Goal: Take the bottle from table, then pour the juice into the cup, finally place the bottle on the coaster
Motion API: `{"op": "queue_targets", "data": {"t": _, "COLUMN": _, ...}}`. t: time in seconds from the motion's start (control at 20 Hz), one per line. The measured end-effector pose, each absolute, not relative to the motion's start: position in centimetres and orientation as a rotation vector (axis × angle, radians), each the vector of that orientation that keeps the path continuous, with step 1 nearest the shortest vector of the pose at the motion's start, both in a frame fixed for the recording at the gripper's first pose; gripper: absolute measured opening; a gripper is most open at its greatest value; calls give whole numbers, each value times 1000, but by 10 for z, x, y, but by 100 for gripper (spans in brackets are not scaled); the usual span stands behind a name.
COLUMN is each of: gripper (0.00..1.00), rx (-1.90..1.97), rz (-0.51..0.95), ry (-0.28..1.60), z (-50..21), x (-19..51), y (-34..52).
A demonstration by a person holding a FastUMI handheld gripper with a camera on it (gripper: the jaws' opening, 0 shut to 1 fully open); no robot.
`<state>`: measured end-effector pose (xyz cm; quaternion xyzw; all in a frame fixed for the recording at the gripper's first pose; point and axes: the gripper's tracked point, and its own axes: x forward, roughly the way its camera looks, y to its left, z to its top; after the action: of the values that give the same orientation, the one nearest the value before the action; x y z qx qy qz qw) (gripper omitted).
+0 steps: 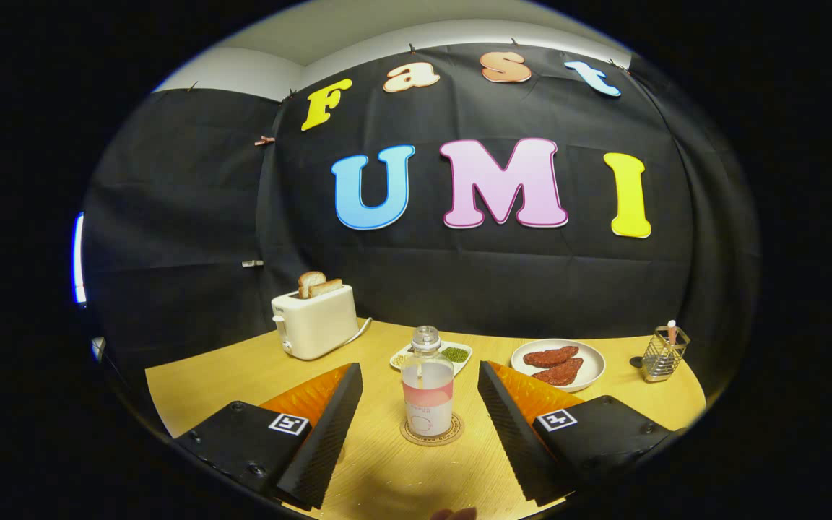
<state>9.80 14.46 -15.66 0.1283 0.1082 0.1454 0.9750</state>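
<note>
Bottle [427,383] upright on the round coaster [432,432], long axis vertical, clear cap pointing straight up. Centred between the two fingers and just ahead of their tips, touching neither. Pale label band around the lower body with a pinkish upper half; print on it too small to read. Liquid level inside hard to judge.

Gripper [420,375] held low over the bench [401,477], aimed level and forward at the bottle. Fingers spread wide, one on each side of the bottle, a clear gap of bare wood between each finger and the coaster. Small square black-and-white marker on the block behind each finger [329,426]. Sliver of a hand [453,513] visible behind the fingers, at the near edge of the bench.

Beyond the bottle, a small white dish [434,355] with green and pale grains, partly hidden by the cap. Beyond the right finger, a white plate [559,365] carrying two reddish-brown patties. Farther right, a wire holder [664,354] with a thin stick in it. Beyond the left finger, a cream toaster [315,321] with two bread slices [318,284] standing in its slots, cord trailing toward the back; tiny mark on its side not legible.
</note>
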Motion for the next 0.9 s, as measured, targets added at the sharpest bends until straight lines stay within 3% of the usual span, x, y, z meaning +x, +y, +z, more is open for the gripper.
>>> {"op": "queue_targets", "data": {"t": 0.6, "gripper": 97, "rx": 218, "rz": 266, "ry": 98, "z": -45, "x": 31, "y": 112}}
{"op": "queue_targets", "data": {"t": 0.9, "gripper": 97, "rx": 209, "rz": 288, "ry": 79, "z": -31, "x": 2, "y": 107}}
